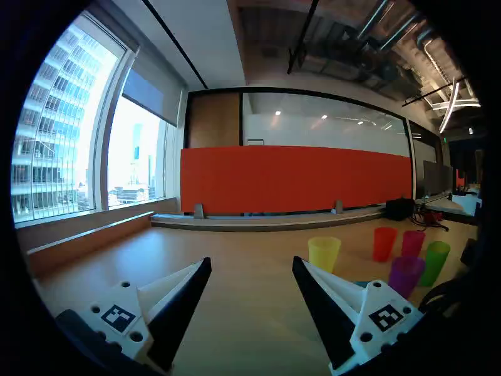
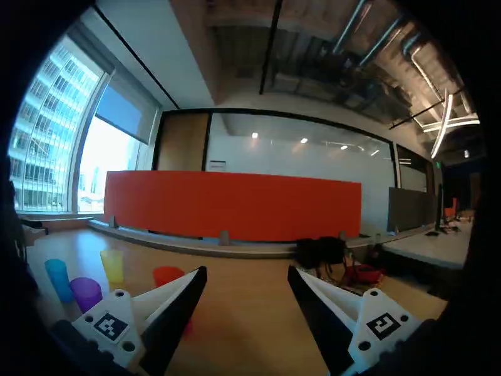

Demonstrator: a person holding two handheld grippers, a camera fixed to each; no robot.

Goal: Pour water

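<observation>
Several plastic cups stand on the wooden table. In the left gripper view a yellow cup point(image 1: 324, 252), a red cup point(image 1: 384, 243), a pink cup point(image 1: 412, 242), a green cup point(image 1: 434, 262) and a purple cup point(image 1: 405, 276) cluster right of my left gripper point(image 1: 251, 271), which is open and holds nothing. In the right gripper view a blue cup point(image 2: 58, 279), a purple cup point(image 2: 86, 293), a yellow cup point(image 2: 113, 266) and a red cup point(image 2: 168, 276) sit to the left of my right gripper point(image 2: 246, 276), also open and holding nothing.
A long orange partition point(image 1: 294, 178) runs along the table's far edge. Large windows point(image 1: 62, 131) line the left side. A black bag point(image 2: 320, 252) and red cables point(image 2: 363, 273) lie on the table at the right. Bare wood stretches ahead of both grippers.
</observation>
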